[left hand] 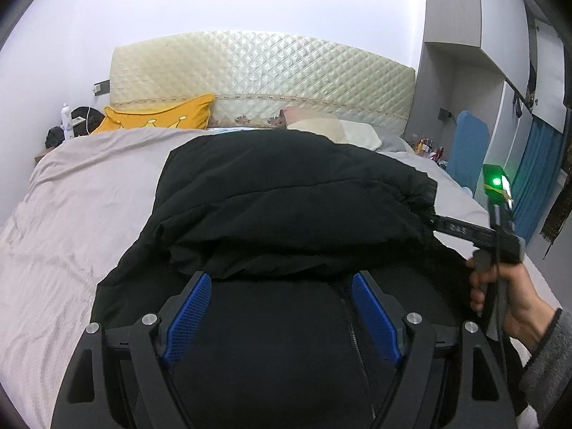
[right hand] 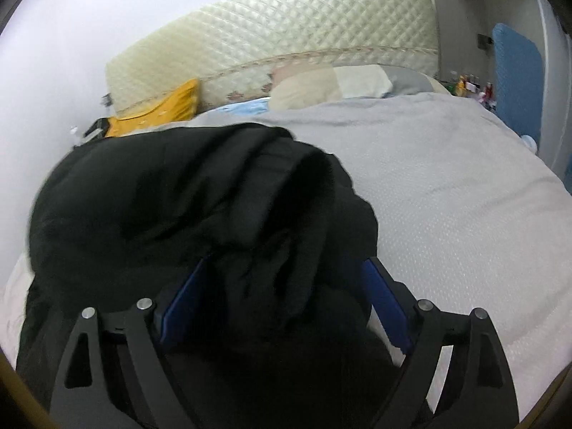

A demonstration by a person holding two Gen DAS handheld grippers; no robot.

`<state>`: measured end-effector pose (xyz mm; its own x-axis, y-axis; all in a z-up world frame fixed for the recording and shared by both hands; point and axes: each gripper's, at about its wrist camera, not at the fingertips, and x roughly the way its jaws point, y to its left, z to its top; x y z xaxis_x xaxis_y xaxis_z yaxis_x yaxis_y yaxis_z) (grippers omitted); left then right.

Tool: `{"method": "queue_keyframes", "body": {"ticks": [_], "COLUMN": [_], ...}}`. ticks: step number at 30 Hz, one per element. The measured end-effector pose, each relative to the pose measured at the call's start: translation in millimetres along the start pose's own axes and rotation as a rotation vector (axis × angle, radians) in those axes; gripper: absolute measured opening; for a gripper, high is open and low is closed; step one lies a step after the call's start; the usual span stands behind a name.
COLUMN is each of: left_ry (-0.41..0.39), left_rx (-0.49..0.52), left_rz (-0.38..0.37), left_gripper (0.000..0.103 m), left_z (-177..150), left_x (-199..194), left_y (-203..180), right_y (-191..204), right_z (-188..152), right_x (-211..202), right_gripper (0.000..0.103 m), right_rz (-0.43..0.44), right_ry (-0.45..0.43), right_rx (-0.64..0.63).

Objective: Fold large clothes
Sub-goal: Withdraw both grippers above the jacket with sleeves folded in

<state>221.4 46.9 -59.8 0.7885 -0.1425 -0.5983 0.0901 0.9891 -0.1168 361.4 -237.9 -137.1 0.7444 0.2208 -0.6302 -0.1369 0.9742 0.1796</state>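
A large black padded jacket (left hand: 286,193) lies on the bed, its upper part folded down over the zipped front (left hand: 348,318). My left gripper (left hand: 282,279) is open just above the jacket's front, its blue pads wide apart and empty. My right gripper (left hand: 434,221) reaches in from the right in the left wrist view, its tips hidden under the jacket's fold. In the right wrist view the right gripper (right hand: 286,268) has its blue pads wide apart with bunched black jacket fabric (right hand: 200,200) between and over them; the tips are covered.
The bed has a light grey cover (left hand: 78,193) and a cream quilted headboard (left hand: 264,78). A yellow pillow (left hand: 161,114) and pale pillows (left hand: 332,128) lie at the head. A blue board (left hand: 466,150) and wardrobe stand on the right, a nightstand with a bottle (left hand: 66,121) on the left.
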Motion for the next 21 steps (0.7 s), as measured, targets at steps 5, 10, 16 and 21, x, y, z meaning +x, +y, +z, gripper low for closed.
{"method": "queue_keyframes", "body": {"ticks": [5,10,16,21], "left_ry": [-0.041,-0.079,-0.102,-0.139], "left_rx": [-0.005,-0.005,-0.016,-0.025], "left_rz": [0.000,-0.005,-0.012,-0.029], "left_gripper": [0.081,0.081,0.088,0.094], "left_z": [-2,-13,-36,-43], "left_x": [-30,-64,-99,-127], "left_y": [-2,-4,-1,0], "right_y": [18,39,62,79], "right_z": [-13,-26,-54,-86], "right_x": [-49,-113,-181,-230], "right_gripper": [0.088,0.088,0.094,0.098], "right_rz": [0.012,0.050,0.091,0.088], "right_ry": [-0.035,-0.089,-0.133,-0.153], "right_rx": [-0.052,-0.060,-0.071,-0.112]}}
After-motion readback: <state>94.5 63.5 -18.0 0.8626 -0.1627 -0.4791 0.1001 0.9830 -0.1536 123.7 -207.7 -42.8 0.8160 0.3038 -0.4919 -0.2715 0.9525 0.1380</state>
